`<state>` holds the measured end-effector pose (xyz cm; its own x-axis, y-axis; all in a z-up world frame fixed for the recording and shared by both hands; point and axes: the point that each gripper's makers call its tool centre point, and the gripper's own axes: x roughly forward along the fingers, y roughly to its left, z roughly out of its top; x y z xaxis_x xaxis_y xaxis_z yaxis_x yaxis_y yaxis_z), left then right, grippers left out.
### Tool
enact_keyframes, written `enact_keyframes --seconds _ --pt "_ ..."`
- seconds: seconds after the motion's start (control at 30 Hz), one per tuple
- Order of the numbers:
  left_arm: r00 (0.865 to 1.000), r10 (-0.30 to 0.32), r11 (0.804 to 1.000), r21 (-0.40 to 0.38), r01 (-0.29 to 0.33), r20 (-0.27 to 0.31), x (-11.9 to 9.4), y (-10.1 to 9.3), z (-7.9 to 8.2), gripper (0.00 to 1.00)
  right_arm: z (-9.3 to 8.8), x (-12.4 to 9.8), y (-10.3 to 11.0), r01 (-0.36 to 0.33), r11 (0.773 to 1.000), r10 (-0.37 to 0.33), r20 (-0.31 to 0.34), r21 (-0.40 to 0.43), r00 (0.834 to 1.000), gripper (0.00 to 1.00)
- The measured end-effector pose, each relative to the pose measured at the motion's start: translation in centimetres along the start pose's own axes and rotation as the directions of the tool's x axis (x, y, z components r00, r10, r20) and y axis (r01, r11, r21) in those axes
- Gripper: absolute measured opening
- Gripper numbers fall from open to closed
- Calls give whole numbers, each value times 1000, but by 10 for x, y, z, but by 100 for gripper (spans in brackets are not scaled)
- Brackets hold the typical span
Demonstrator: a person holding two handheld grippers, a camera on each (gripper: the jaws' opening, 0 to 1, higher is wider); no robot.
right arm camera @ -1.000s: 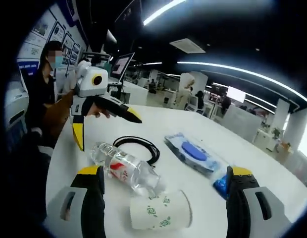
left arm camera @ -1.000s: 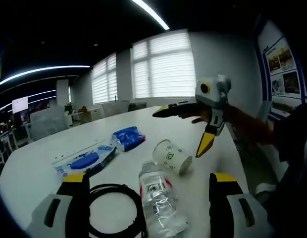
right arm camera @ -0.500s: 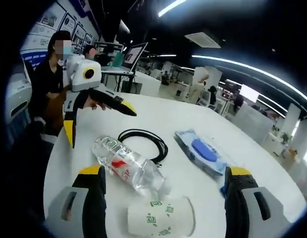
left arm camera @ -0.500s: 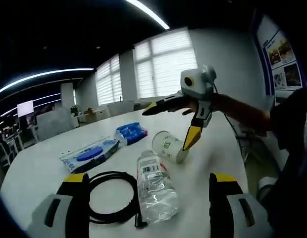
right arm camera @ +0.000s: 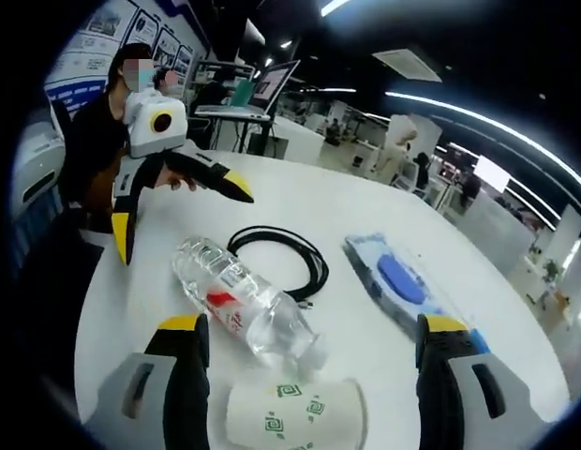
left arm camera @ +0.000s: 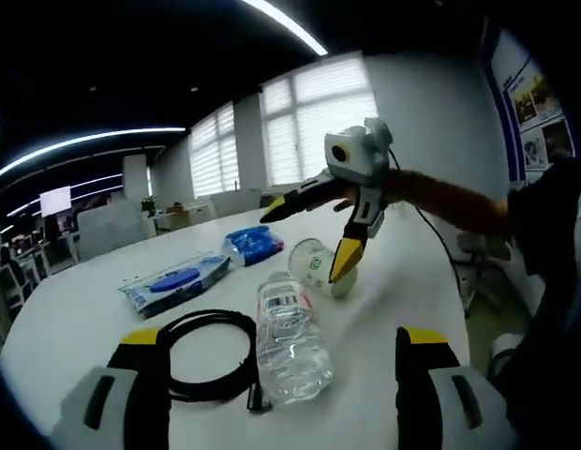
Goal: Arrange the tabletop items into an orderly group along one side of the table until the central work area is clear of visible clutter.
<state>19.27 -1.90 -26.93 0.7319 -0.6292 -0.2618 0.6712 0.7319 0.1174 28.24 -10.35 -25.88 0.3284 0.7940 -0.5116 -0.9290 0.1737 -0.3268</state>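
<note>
Two wide-open right tongs [right arm camera: 305,394] are hanging right over the tipped white paper cup [right arm camera: 295,419], its mouth facing the clear plastic water bottle [right arm camera: 242,309]; left tongs [left arm camera: 281,398], also released, are farther.

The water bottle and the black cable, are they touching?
Apart. In the right gripper view, white table shows between the water bottle and the black cable.

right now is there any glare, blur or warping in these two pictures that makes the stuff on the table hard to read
Left gripper view: bright blinds wash out the background, fisheye bends the ceiling light strips, and the clear plastic water bottle reads sharply. Right gripper view: the white paper cup with green marks sits low and stretched near the rim, the black coiled cable is crisp, and the far office is soft.
</note>
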Motion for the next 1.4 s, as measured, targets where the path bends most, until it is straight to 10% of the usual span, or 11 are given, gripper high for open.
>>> enact_keyframes --seconds 1.4 --pt "998 -38 999 29 39 -41 13 -12 -17 69 -37 29 20 -178 983 159 -255 -53 954 53"
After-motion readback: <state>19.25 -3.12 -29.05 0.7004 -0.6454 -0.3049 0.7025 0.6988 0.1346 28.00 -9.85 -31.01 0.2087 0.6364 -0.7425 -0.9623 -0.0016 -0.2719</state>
